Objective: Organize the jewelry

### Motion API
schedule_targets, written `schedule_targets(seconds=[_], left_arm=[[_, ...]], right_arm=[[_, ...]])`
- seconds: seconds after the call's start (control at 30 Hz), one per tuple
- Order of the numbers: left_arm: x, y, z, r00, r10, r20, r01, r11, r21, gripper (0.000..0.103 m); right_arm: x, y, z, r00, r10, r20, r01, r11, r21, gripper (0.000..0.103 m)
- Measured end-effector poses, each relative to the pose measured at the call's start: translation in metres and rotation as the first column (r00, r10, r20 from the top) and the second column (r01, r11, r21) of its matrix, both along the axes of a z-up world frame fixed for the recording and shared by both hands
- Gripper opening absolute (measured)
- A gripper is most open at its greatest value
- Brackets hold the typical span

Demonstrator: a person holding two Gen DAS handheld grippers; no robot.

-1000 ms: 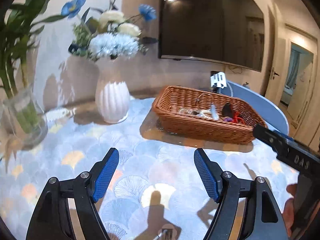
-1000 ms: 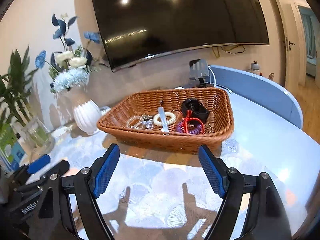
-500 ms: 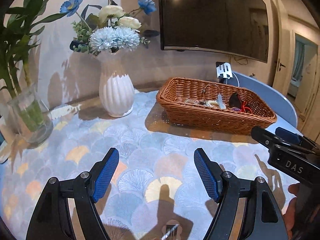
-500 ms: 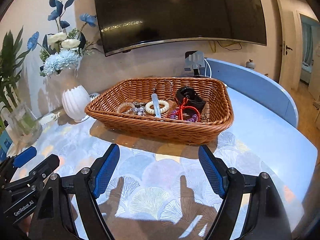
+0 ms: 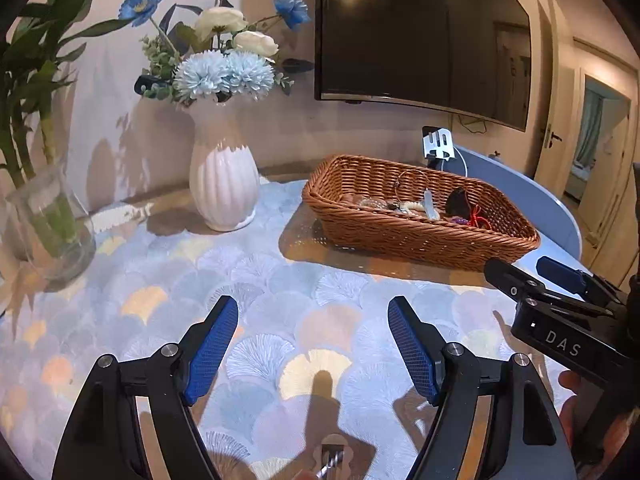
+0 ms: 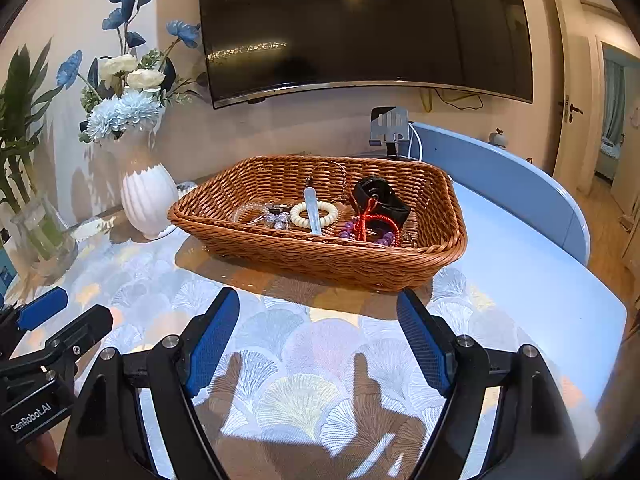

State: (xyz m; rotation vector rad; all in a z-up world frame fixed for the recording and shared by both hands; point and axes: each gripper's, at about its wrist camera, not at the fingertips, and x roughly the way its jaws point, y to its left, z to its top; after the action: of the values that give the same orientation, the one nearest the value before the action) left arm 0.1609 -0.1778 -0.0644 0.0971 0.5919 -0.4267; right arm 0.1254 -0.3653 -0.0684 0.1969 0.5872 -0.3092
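A brown wicker basket (image 6: 280, 246) stands on the patterned table, also in the left wrist view (image 5: 400, 236). It holds jewelry: a cream bead bracelet (image 6: 315, 215), a clear bead bracelet (image 6: 248, 212), a black pouch (image 6: 380, 200), a red cord (image 6: 366, 220), purple beads (image 6: 386, 238) and a thin hoop (image 6: 328, 170). My right gripper (image 6: 318, 336) is open and empty, just in front of the basket. My left gripper (image 5: 312, 344) is open and empty, further left over the table. The right gripper's side shows at the right of the left view (image 5: 560, 320).
A white ribbed vase of blue and white flowers (image 5: 224, 184) stands left of the basket. A glass vase with green stalks (image 5: 48, 224) is at the far left. A phone stand (image 6: 390, 126) sits behind the basket, below a wall TV (image 6: 360, 28). A blue chair back (image 6: 500, 176) curves at the right.
Both views have tilted up and pulled back a little, so the basket sits higher and further in frame. Both grippers stay open and empty.
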Motion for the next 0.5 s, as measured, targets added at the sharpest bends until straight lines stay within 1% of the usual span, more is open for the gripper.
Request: schedule_targets(seconds=[0.17, 0.23, 0.5], left_arm=[[-0.0018, -0.0008, 0.0005, 1.0, -0.002, 0.004, 0.002, 1.0, -0.001, 0.078], [-0.0025, -0.0001, 0.0009, 1.0, -0.007, 0.003, 0.007, 1.0, -0.011, 0.078], [-0.0016, -0.0006, -0.0001, 1.0, -0.002, -0.002, 0.002, 1.0, -0.006, 0.078]], right_arm=[[0.0001, -0.0039, 0.0, 1.0, -0.002, 0.002, 0.002, 1.0, 0.019, 0.083], [0.0001, -0.0037, -0.0001, 1.0, -0.002, 0.002, 0.002, 1.0, 0.019, 0.083], [0.0001, -0.0033, -0.0001, 1.0, -0.002, -0.001, 0.002, 1.0, 0.012, 0.083]])
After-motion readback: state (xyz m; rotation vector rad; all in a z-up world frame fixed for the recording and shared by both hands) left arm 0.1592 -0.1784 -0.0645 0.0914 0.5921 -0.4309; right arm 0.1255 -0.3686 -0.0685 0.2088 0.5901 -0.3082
